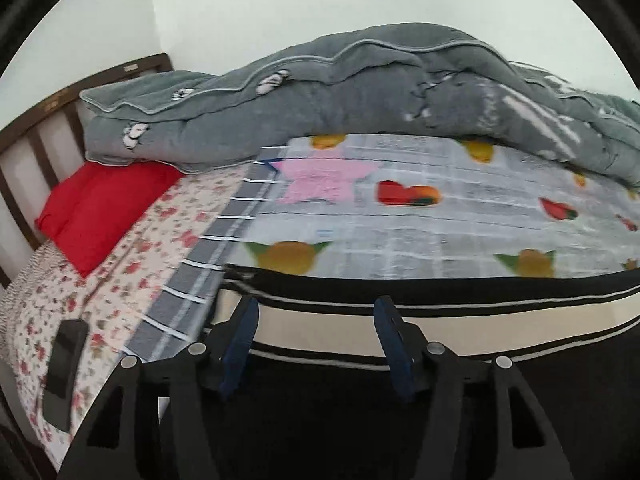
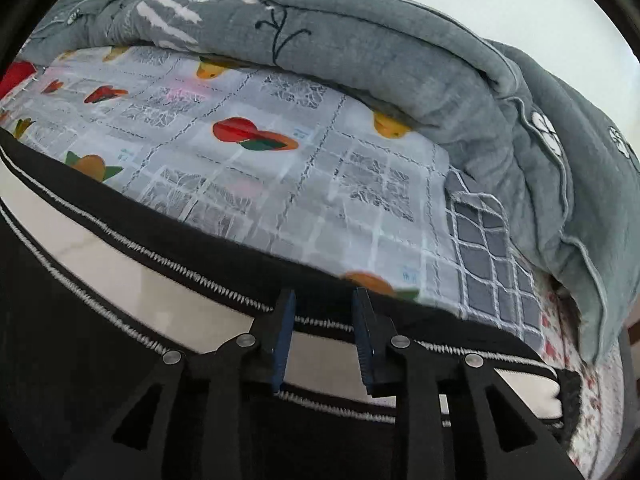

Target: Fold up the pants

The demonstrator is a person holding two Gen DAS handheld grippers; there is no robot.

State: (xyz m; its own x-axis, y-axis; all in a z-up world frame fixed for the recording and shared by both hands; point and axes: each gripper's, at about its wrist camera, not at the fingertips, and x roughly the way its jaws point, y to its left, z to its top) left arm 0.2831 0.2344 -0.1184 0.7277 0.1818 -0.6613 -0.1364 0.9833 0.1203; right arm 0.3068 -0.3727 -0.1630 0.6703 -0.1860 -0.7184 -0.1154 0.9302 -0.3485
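Note:
The pants are black with a cream side stripe and thin white stitched lines. They lie stretched along the near side of the bed, and also show in the right wrist view. My left gripper hovers over the striped edge with its blue-padded jaws wide apart and nothing between them. My right gripper is over the same striped edge further along, with jaws apart and empty.
A grey fruit-print bedsheet covers the bed beyond the pants. A bulky grey comforter is piled along the far side. A red pillow, a floral sheet and a black phone lie at the left. A wooden headboard stands behind.

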